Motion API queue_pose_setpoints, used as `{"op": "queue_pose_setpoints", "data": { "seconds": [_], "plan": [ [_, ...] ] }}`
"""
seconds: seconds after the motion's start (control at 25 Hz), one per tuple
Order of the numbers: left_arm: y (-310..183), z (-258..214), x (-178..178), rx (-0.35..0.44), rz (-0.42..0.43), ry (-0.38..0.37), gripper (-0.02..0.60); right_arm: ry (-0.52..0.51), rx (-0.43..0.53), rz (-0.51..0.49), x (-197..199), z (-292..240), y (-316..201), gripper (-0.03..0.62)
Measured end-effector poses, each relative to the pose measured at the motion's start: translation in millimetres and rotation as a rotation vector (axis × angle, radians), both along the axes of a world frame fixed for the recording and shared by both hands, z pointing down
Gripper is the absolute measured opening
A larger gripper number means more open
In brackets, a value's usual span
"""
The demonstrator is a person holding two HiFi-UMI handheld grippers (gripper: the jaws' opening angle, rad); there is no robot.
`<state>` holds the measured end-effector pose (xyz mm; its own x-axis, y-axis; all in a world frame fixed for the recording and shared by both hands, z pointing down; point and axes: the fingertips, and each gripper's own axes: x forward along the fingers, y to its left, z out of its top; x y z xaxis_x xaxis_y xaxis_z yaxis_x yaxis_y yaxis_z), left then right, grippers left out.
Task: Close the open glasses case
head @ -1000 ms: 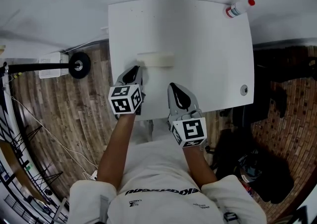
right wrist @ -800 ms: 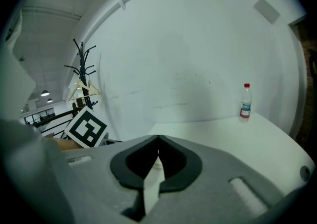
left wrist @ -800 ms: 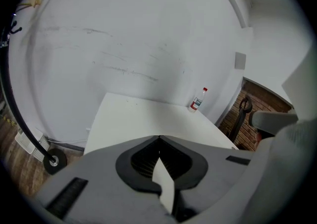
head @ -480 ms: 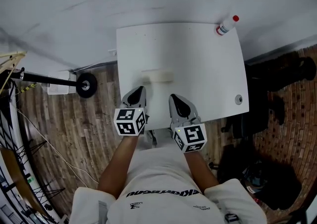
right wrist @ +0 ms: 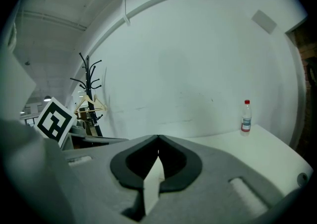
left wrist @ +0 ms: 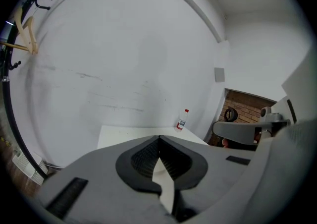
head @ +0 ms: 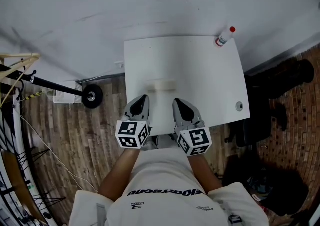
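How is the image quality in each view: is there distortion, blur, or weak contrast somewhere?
Head view: sharp, even light; the pale glasses case hardly stands out from the white table. Left gripper view: strong fisheye, black corners, straight lines bend. Right gripper view: same fisheye; the bottle is clear.

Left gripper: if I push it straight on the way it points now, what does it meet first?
Most likely the left end of the glasses case, which lies on the table just ahead of the left gripper and its shut jaws. Depth is unclear, so it might slip past beside it.
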<state>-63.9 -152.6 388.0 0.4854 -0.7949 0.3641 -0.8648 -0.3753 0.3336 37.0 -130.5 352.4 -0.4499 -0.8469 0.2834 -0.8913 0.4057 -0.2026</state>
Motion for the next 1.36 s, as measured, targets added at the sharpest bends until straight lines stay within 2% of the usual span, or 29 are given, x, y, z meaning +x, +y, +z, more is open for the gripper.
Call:
{"op": "queue_pose_setpoints", "data": {
  "seconds": [0.36,0.88,1.36],
  "plan": [
    [14.5,-35.2,9.1,0.087,0.022,-0.010,-0.002,-0.013,0.042,0.011,3.2,-24.0,3.1,0.000],
    [14.2,-51.9,22.2,0.144,0.019,-0.011,-0.002,-0.029,0.076,0.005,6.4,-37.9,-3.9,0.000],
    [3.3,-53.8,25.0,0.163,0.016,-0.016,-0.002,-0.021,0.083,0.001,8.8,-36.7,-15.4,0.000]
  ]
}}
